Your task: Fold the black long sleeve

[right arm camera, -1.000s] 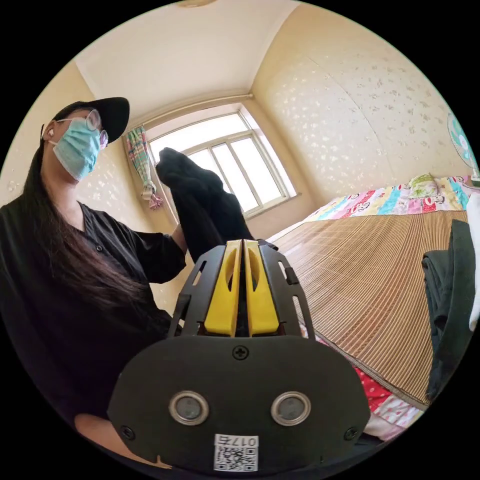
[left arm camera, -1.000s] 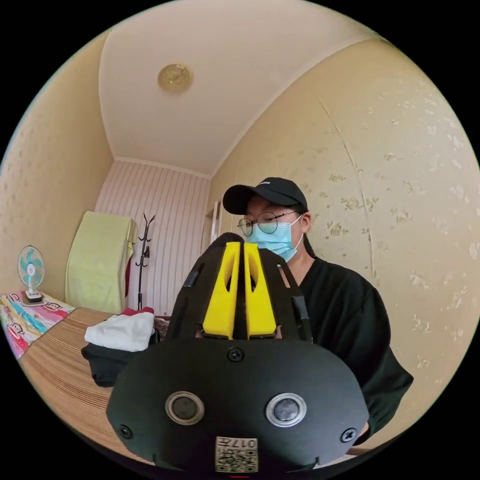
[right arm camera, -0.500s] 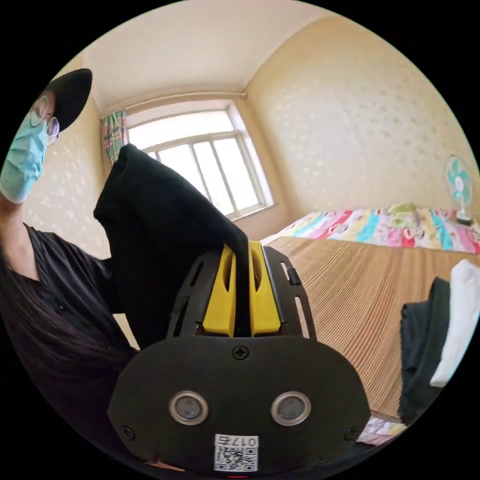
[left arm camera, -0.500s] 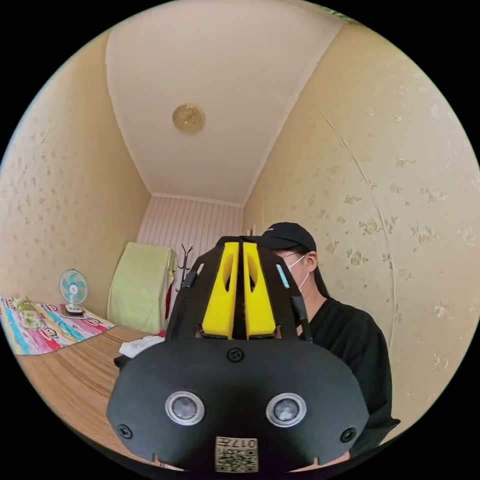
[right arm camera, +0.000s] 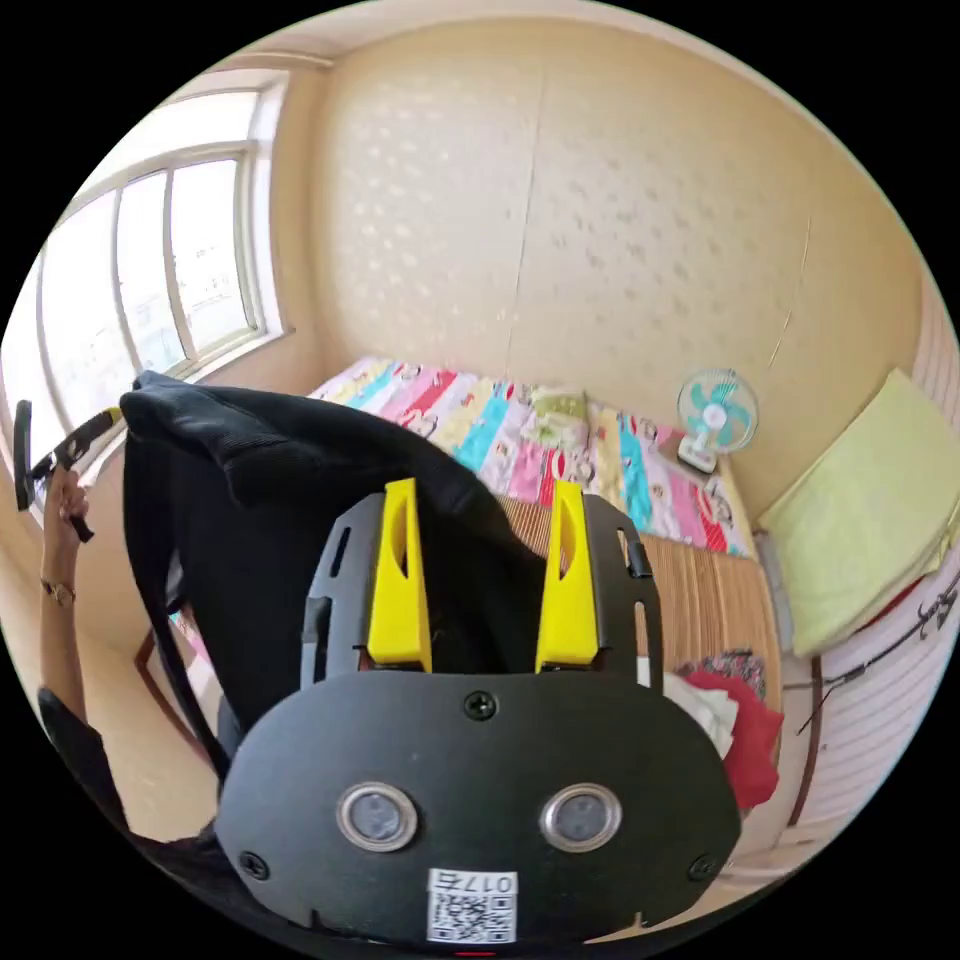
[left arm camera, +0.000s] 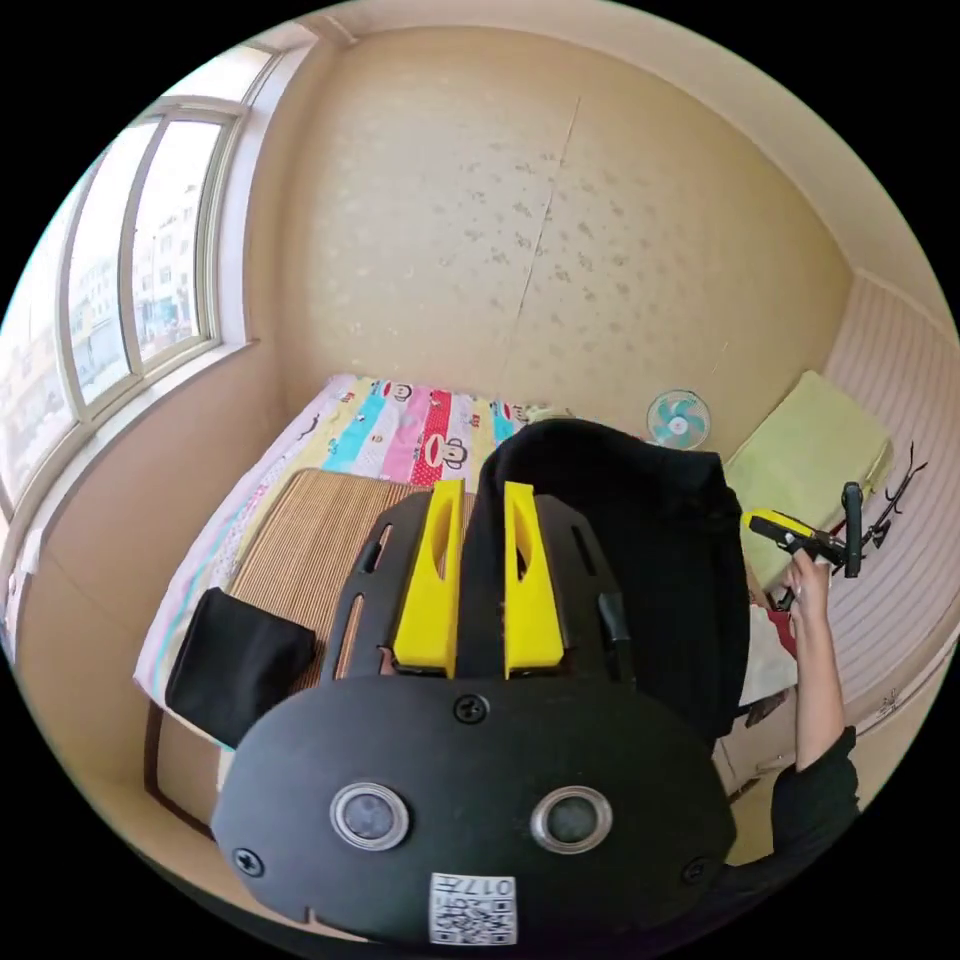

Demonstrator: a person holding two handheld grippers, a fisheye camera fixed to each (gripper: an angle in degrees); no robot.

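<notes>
The black long sleeve [left arm camera: 640, 560] hangs in the air above the bed. My left gripper [left arm camera: 480, 487] is shut on it, with a fold of the black cloth pinched between the yellow jaws. In the right gripper view the same black long sleeve [right arm camera: 260, 520] drapes from the upper left down behind my right gripper [right arm camera: 483, 487], whose jaws stand wide apart, open, not pressing on the cloth. A hand holds the right gripper [left arm camera: 795, 535] beside the garment's edge. The left gripper [right arm camera: 55, 455] is raised at the far left.
Below lies a bed with a woven mat [right arm camera: 700, 600] and a colourful sheet [left arm camera: 400, 430]. A folded black piece [left arm camera: 235, 665] sits at the mat's corner. White and red clothes [right arm camera: 730, 710] are piled nearby. There is a small fan [right arm camera: 715, 415], a green-covered item [right arm camera: 860, 500] and a window [left arm camera: 110, 290].
Both views have swung from the person and ceiling round to the bed. My right gripper's jaws, shut on the black cloth before, have opened wide. Black cloth now shows between the left jaws.
</notes>
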